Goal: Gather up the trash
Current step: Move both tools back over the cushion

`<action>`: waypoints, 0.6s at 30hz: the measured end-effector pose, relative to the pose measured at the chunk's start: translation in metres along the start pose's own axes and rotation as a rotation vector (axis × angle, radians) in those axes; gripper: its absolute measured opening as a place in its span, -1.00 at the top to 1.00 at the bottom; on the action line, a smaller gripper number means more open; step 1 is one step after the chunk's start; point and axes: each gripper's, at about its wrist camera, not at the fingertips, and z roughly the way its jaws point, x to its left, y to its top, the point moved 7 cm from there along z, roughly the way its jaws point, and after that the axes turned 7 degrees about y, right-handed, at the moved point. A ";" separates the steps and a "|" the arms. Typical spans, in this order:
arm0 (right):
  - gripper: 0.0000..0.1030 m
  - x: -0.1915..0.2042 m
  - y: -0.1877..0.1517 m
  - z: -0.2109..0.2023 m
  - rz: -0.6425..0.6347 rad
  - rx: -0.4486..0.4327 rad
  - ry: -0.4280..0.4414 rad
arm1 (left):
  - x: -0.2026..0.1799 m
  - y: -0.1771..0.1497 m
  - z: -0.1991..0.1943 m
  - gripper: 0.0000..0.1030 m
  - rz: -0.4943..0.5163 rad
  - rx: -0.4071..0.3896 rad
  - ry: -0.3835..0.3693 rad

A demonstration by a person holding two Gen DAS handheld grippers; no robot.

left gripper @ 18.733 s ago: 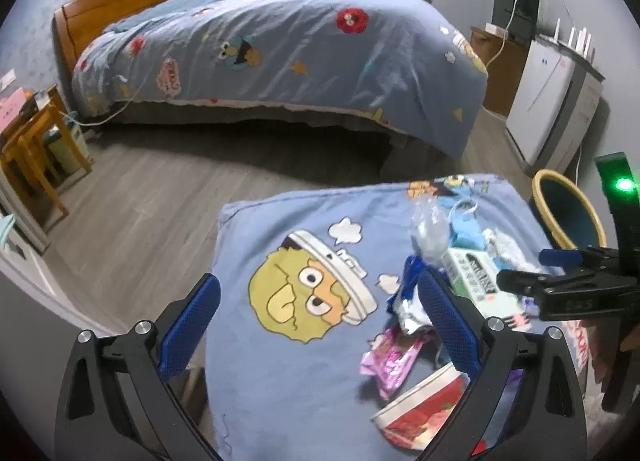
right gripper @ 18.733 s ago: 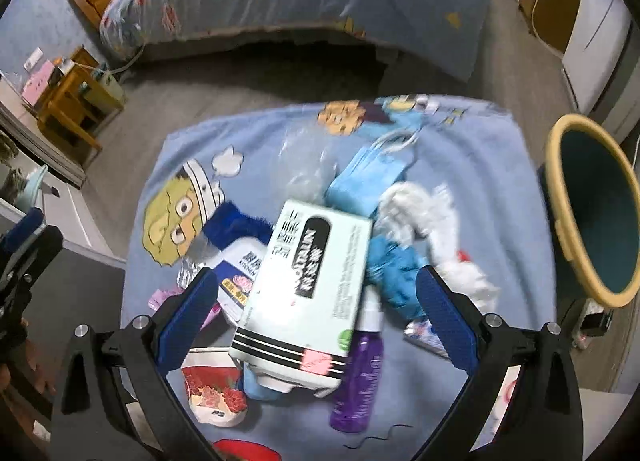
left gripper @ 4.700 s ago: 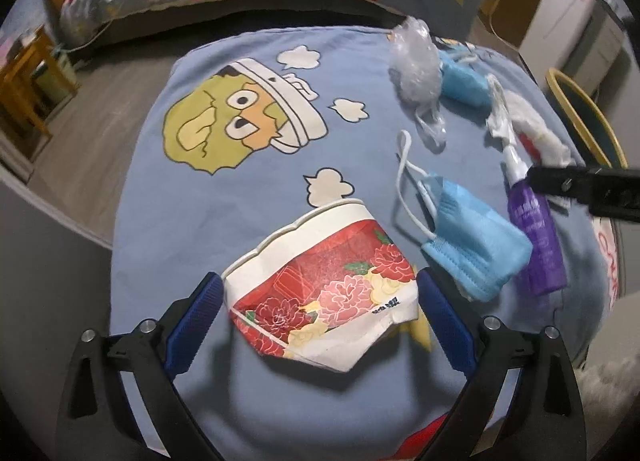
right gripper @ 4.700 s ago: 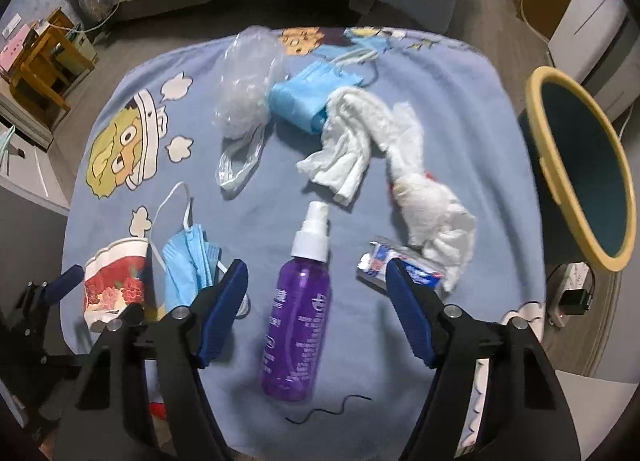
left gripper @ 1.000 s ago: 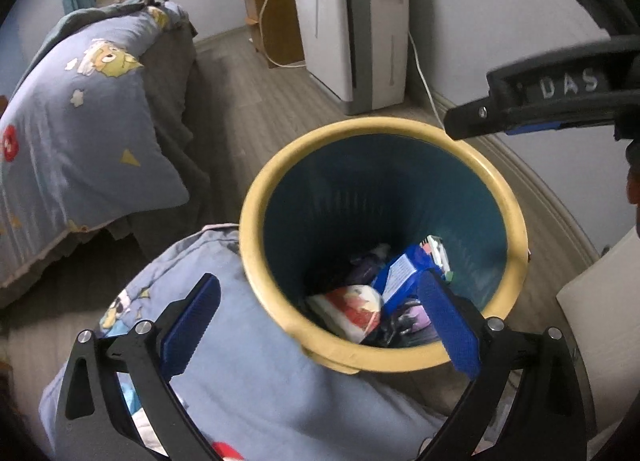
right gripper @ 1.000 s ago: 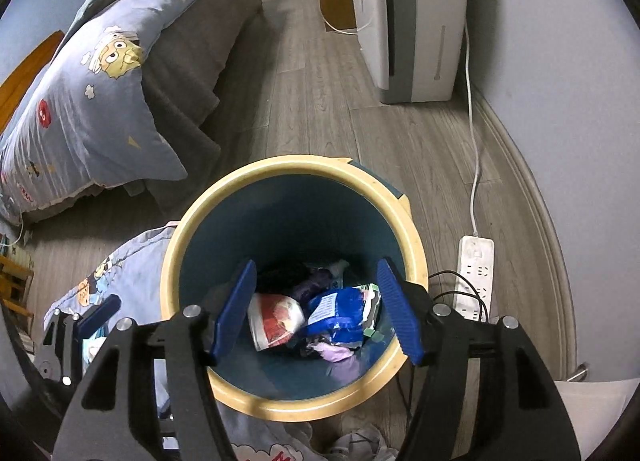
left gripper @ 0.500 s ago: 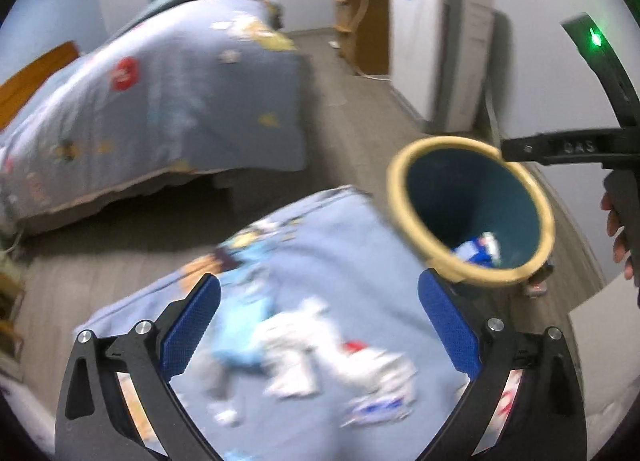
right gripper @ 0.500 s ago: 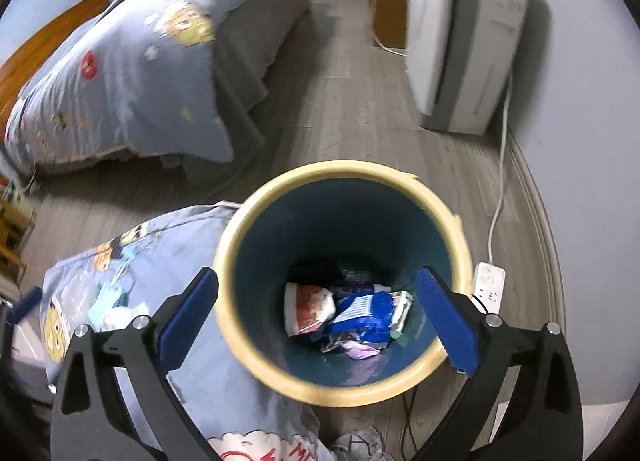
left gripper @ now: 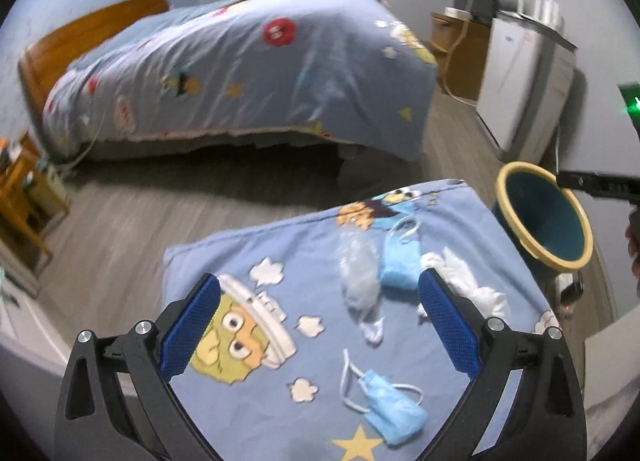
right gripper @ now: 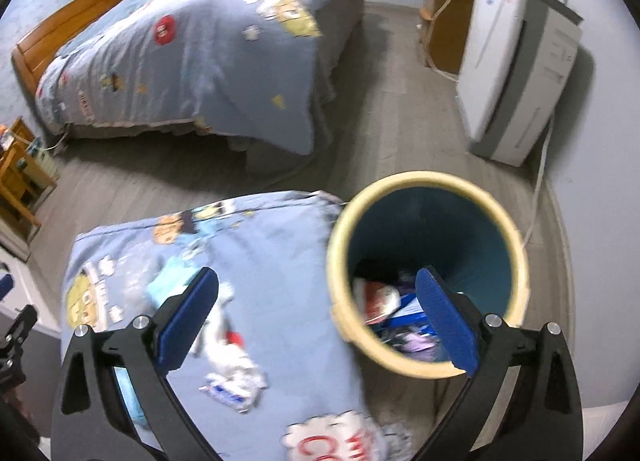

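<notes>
Two light-blue pleated face masks lie on the cartoon-print cloth covering the surface [left gripper: 256, 413]: one mask [left gripper: 394, 407] near the front edge with its white ear loops splayed, the other mask [left gripper: 398, 265] toward the far right corner, just beside a crumpled clear plastic bag [left gripper: 358, 273]. White crumpled tissue [left gripper: 476, 287] spreads along the right edge. One round bin [right gripper: 428, 261], yellow-rimmed and teal inside, stands on the floor against the right edge and holds several wrappers. The left gripper [left gripper: 318, 325] stands wide open and holds nothing. The right gripper [right gripper: 316, 321] is spread fully and holds nothing, over the bin's near rim. Bare cloth lies around the near mask.
</notes>
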 end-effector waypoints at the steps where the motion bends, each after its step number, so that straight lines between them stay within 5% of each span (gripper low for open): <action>1: -0.89 0.010 -0.003 0.001 -0.009 0.001 0.016 | 0.006 -0.001 0.000 -0.90 -0.016 -0.005 0.003; 8: -0.89 0.059 -0.031 0.021 -0.108 0.055 0.077 | 0.032 -0.011 0.003 -0.90 -0.081 0.008 -0.005; 18: -0.89 0.069 -0.058 0.055 -0.208 0.088 0.035 | 0.032 -0.019 0.031 -0.90 -0.090 0.061 -0.015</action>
